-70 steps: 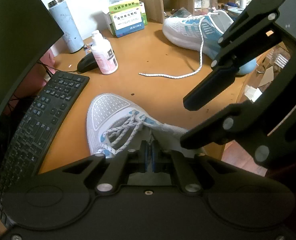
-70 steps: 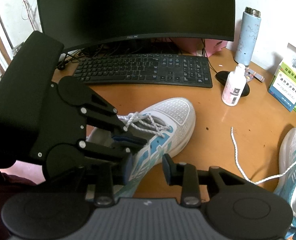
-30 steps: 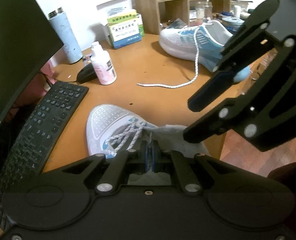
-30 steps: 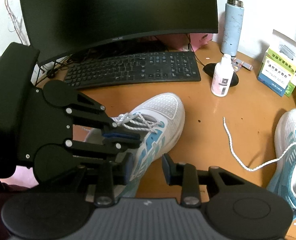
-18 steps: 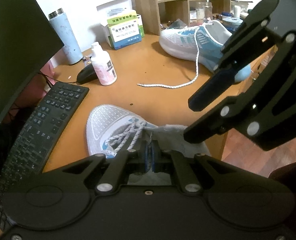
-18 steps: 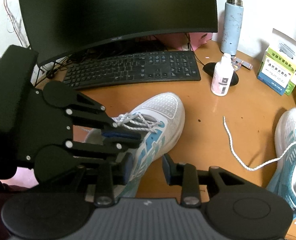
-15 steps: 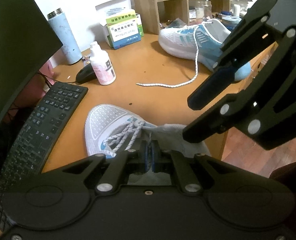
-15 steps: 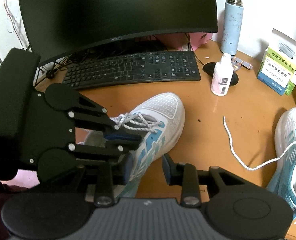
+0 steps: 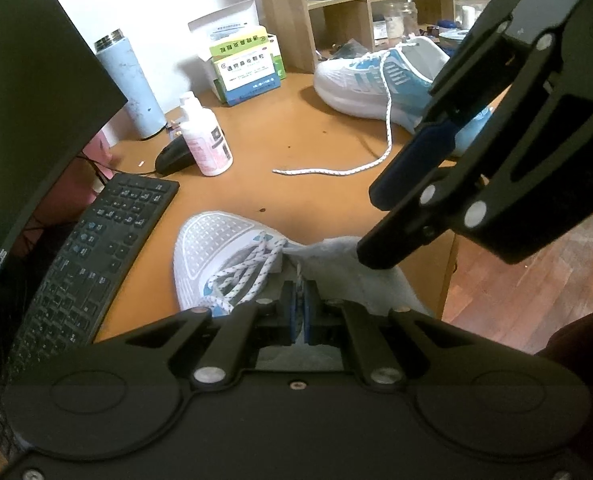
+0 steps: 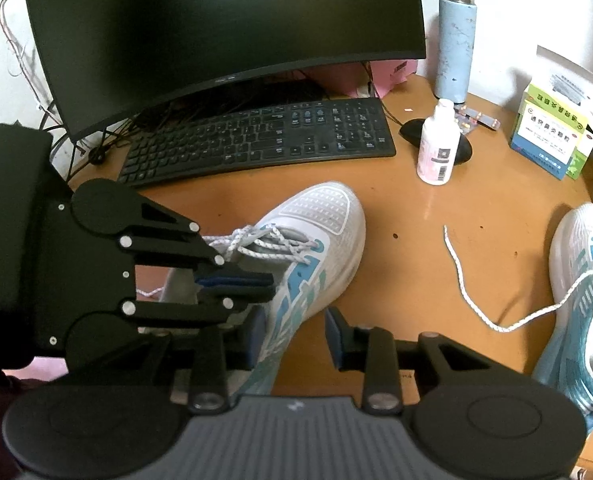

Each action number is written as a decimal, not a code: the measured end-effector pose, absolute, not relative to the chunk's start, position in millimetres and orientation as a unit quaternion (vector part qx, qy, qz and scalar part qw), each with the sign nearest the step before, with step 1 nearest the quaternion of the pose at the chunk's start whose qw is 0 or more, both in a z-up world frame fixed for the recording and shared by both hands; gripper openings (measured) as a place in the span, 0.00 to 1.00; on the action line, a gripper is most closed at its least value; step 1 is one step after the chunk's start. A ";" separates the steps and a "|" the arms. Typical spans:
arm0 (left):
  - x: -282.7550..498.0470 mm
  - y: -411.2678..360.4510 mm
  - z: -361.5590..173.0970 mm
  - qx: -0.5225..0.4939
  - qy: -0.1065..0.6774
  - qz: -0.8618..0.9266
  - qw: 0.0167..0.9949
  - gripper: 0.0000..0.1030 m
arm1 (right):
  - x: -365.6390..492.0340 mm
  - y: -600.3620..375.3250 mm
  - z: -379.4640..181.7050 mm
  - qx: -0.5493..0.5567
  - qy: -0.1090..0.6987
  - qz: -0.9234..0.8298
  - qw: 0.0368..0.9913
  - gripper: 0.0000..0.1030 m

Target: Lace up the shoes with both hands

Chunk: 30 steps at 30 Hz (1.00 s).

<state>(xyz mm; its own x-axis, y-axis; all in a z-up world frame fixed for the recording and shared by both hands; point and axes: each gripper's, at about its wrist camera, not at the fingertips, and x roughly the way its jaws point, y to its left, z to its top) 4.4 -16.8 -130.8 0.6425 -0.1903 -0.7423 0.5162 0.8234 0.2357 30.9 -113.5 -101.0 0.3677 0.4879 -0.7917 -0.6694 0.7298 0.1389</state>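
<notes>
Left tongs (image 9: 299, 307) clamped on near shoe's (image 10: 320, 220) tongue, right tongs (image 10: 294, 338) open astride; risks tongue slipping free.

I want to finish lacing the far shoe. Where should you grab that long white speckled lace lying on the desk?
Grip the white speckled lace near its free tip, coming straight down from above: it lies flat and loose on the wooden desk, with bare surface around it.

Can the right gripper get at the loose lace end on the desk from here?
Probably yes. The right gripper is open and holds nothing, and bare desk lies between it and the loose lace end. The left gripper sits off to the other side.
</notes>
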 end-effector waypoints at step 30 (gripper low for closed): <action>2.2 -16.8 -129.4 0.223 0.362 -0.206 0.881 0.01 | 30.1 -112.4 -100.4 -0.109 0.439 0.348 0.821 0.33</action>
